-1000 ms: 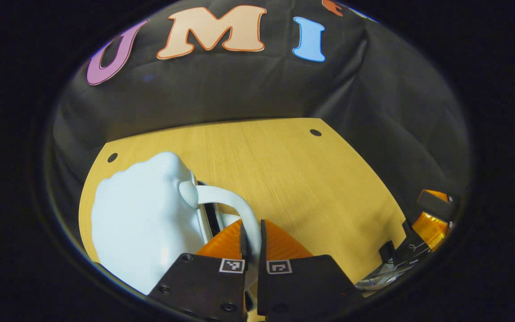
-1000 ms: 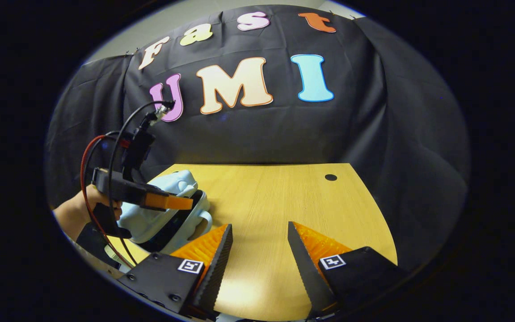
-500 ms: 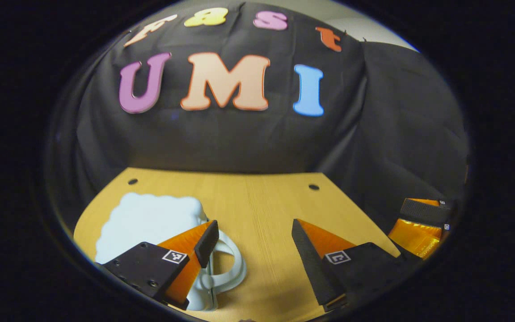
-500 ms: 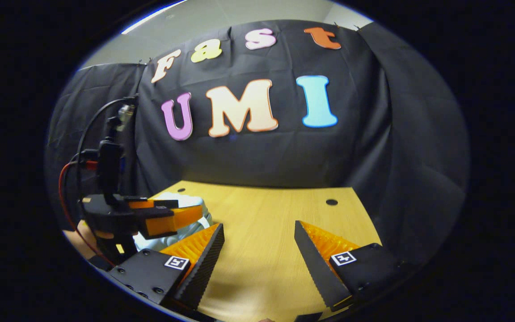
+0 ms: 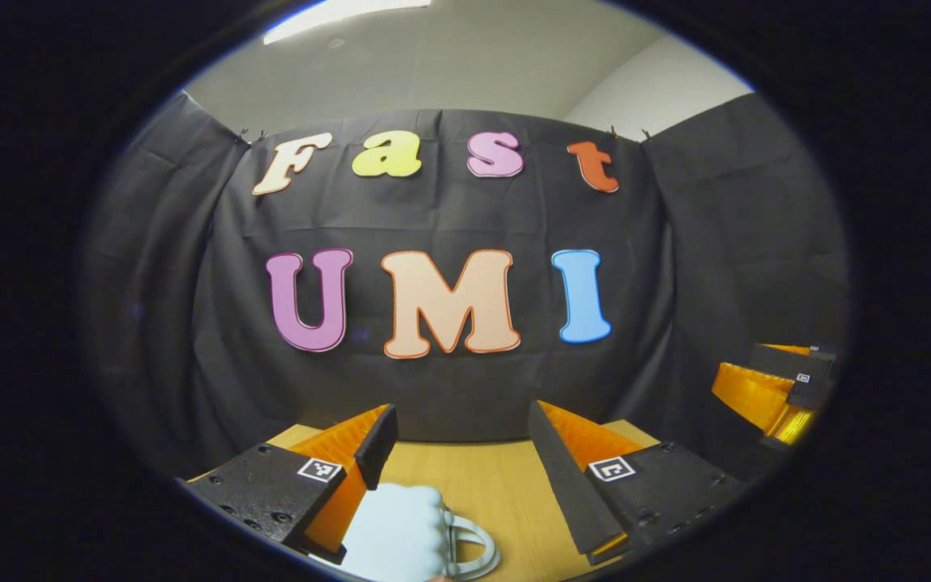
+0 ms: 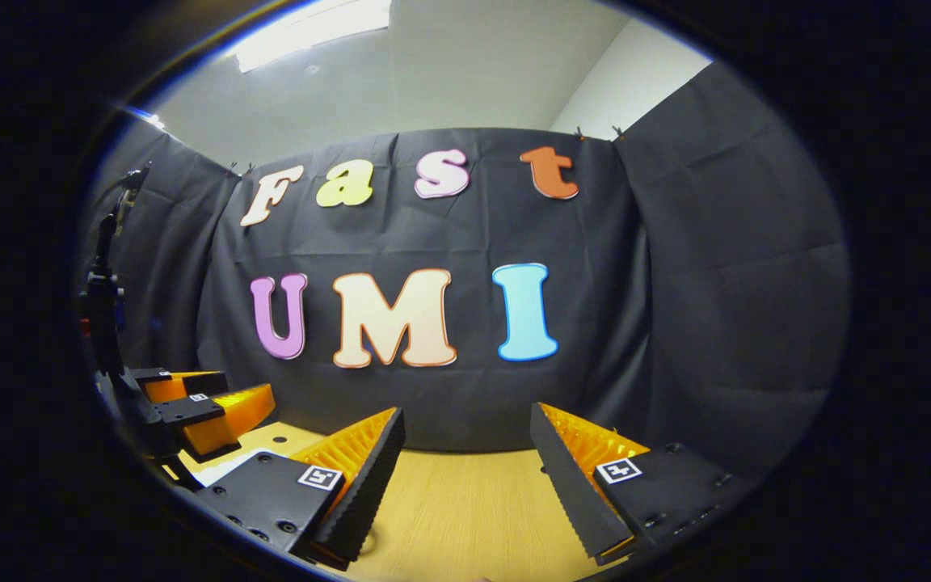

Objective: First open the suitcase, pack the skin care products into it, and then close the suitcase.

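1. In the left gripper view, the left tool (image 5: 457, 436) has its two fingers spread wide with nothing between them; it is lifted and looks level at the booth's cloth wall.
2. The suitcase (image 5: 397, 533) – pale blue, with a looped handle (image 5: 473, 554) on its right side – lies on the desk (image 5: 490, 485) just below the left tool, under and slightly in front of the gap between the fingers. Its lid looks shut, though so little of it shows at the bottom edge that I cannot be sure.
3. Far off to the right of the left tool, the other tool sits at about the same height, apart from the suitcase.
4. In the right gripper view, the right tool (image 6: 465, 453) is also spread wide and empty, held above the wooden desk (image 6: 465, 525) and facing the cloth wall.
5. To the left of the right tool, the left tool (image 6: 199, 412) is raised, with cables rising from its body – a sliver of pale blue shows beneath it, probably the suitcase.
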A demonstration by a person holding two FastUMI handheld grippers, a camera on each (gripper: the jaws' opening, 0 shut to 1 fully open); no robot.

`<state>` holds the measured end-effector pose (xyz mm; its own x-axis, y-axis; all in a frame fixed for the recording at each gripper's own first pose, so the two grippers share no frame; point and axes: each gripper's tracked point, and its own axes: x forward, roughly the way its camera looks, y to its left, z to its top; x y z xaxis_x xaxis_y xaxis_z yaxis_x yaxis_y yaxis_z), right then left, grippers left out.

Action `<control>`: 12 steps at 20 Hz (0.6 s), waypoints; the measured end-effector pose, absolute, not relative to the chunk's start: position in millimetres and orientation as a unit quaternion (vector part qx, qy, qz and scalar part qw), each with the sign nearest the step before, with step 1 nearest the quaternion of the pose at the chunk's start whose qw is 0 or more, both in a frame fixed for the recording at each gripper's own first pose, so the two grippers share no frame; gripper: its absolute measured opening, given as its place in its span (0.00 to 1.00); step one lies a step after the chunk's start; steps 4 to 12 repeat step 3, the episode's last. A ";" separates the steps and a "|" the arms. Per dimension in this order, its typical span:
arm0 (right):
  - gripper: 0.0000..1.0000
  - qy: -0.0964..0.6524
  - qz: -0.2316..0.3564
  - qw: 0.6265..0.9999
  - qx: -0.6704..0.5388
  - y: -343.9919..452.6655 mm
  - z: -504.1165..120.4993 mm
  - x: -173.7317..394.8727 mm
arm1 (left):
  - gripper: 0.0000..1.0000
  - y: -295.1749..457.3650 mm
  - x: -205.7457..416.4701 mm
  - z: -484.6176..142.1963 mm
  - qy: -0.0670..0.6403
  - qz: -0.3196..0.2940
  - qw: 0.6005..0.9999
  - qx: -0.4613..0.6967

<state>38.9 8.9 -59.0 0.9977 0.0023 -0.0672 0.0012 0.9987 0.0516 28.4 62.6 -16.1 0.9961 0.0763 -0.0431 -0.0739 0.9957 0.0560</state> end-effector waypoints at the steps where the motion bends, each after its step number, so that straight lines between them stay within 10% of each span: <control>1: 0.94 0.029 -0.005 0.999 0.028 10.5 -55.3 37.6 | 0.94 64.1 27.8 -12.8 0.021 0.033 0.999 0.027; 12: 0.98 0.020 -0.010 1.000 0.022 15.1 -48.5 32.1 | 0.94 68.4 25.7 -14.0 0.021 0.024 0.999 0.029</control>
